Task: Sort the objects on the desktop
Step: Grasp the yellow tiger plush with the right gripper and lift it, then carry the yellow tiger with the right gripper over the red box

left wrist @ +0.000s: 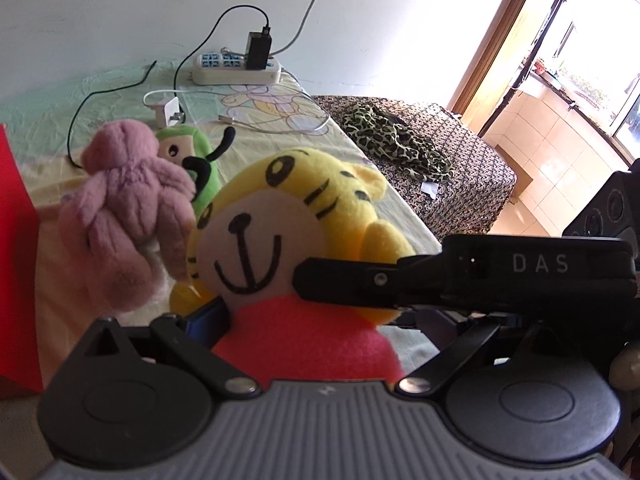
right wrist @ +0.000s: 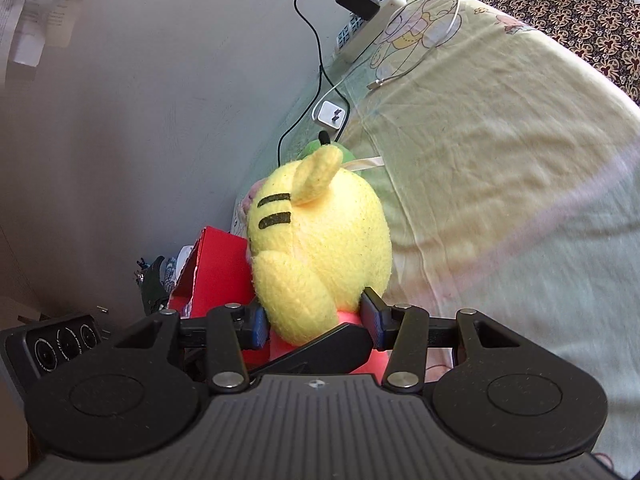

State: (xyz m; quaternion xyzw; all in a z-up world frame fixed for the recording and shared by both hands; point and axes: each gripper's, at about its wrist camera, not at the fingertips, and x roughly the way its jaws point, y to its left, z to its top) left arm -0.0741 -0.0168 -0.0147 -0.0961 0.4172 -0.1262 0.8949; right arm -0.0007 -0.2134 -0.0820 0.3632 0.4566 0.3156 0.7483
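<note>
Red box [left wrist: 16, 240] at nine o'clock, likely the sorting target. Pink plush [left wrist: 128, 208] beside it. Yellow tiger plush [left wrist: 280, 216] carried above the desk [left wrist: 280, 120], right gripper [right wrist: 316, 326] fingers clamped on its body; left gripper [left wrist: 304, 320] fingers wide around it, grip unclear.

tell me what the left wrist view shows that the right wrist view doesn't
Only the left wrist view shows the tiger plush's face, the pink plush beside it, the leopard-print cloth on the patterned bed cover, and the bright doorway. Only the right wrist view shows the back of the tiger's head, the right gripper closed on the toy, and papers on the wall. Both show the yellow tiger plush, the green plush, the power strip, the white charger, the red box and the pale cartoon sheet.
</note>
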